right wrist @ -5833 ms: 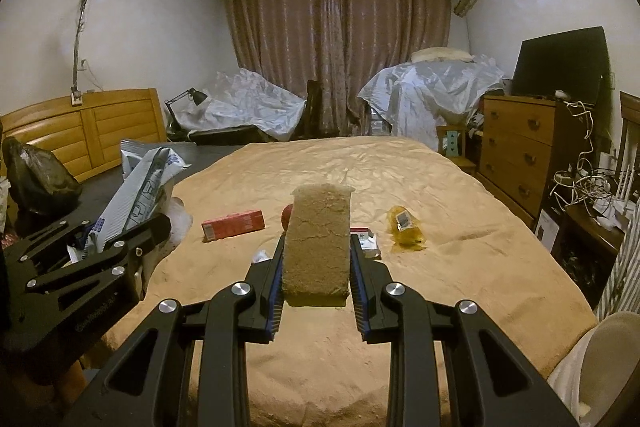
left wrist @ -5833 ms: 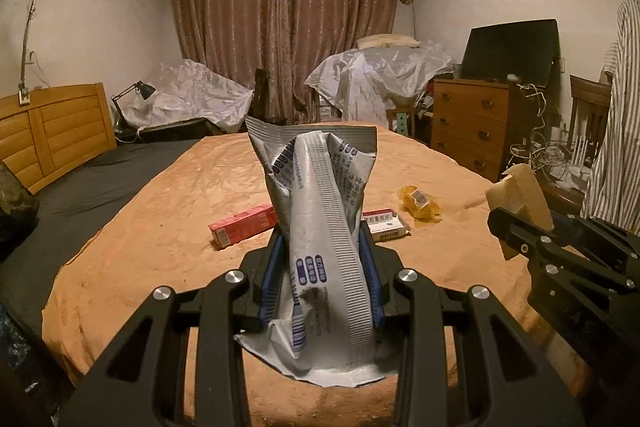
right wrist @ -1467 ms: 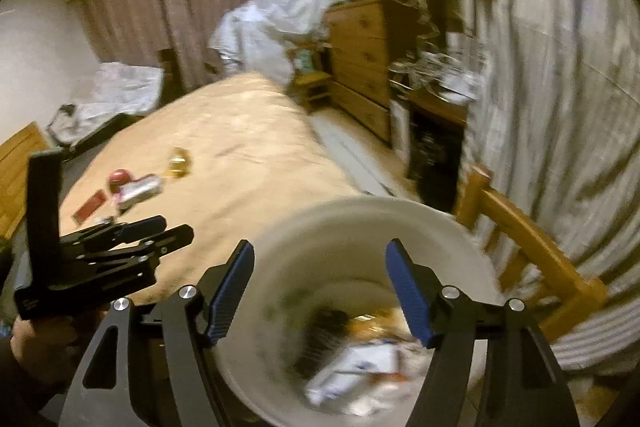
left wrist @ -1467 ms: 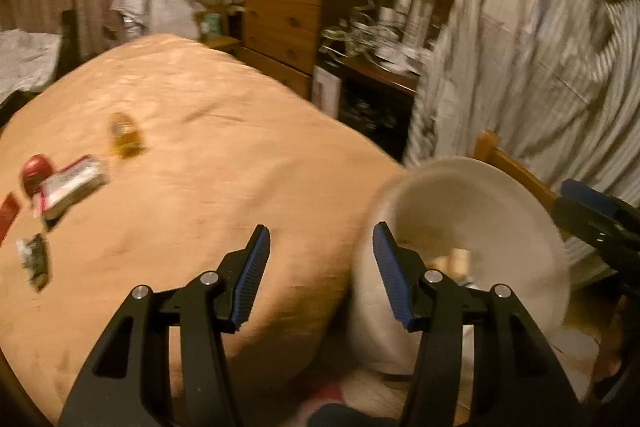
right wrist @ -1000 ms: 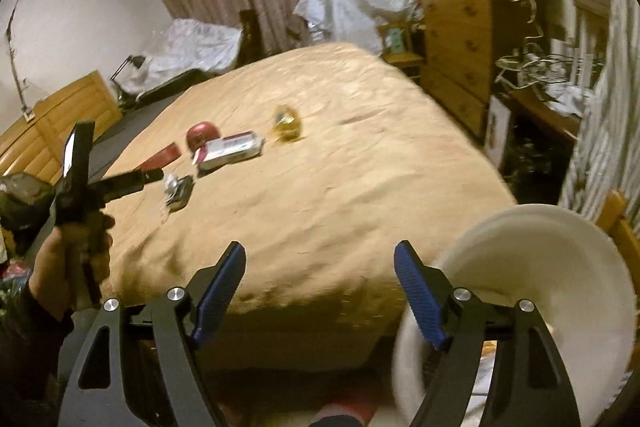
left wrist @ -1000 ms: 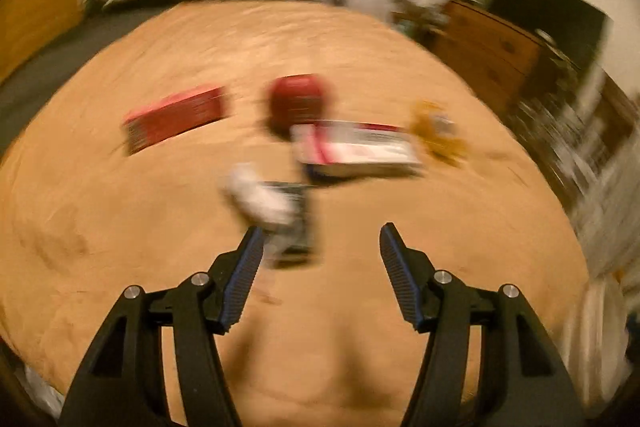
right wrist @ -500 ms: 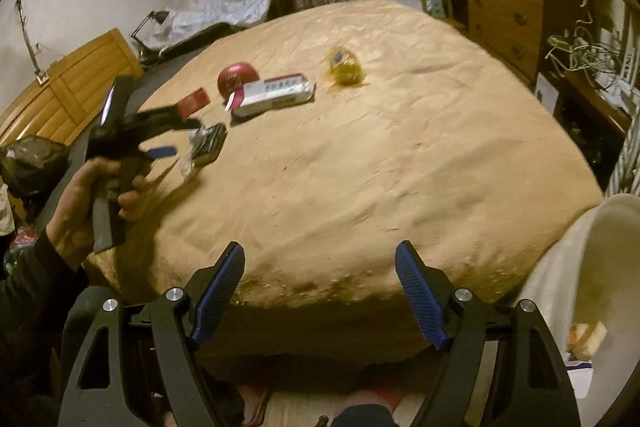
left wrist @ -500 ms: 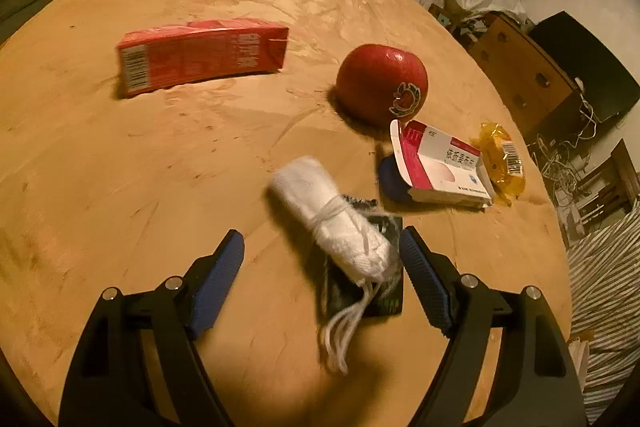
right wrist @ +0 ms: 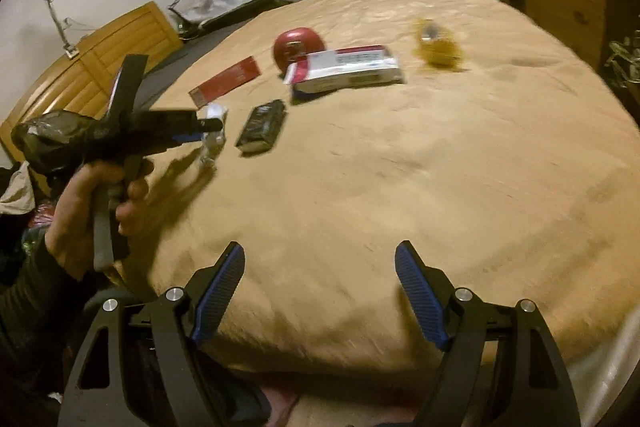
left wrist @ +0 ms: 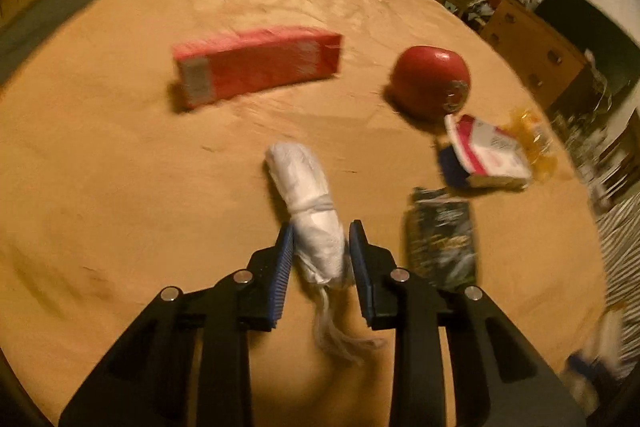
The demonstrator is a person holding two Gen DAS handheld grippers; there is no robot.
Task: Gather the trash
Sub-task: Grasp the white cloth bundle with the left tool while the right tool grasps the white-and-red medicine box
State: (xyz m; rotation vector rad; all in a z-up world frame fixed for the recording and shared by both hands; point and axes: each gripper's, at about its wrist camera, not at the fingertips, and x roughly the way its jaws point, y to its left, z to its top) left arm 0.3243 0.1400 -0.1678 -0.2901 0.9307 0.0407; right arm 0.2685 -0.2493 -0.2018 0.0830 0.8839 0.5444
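On the orange bed cover (left wrist: 100, 187), a red carton (left wrist: 256, 65), a red apple (left wrist: 430, 83), a white-and-red box (left wrist: 486, 151) and a dark packet (left wrist: 442, 239) lie around the white tied bundle (left wrist: 308, 195) at frame centre. The left gripper (left wrist: 322, 247), low in the frame, has its jaws narrowed around the bundle's near end. The right gripper (right wrist: 320, 283) hangs wide open and empty over the bed's near edge.

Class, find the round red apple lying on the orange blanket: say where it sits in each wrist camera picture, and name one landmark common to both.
Left wrist view: the round red apple sits upper right, behind the red-and-white carton.
Right wrist view: the apple sits upper centre, just left of that carton.
Shared landmark: the long red box, left of the apple in both.
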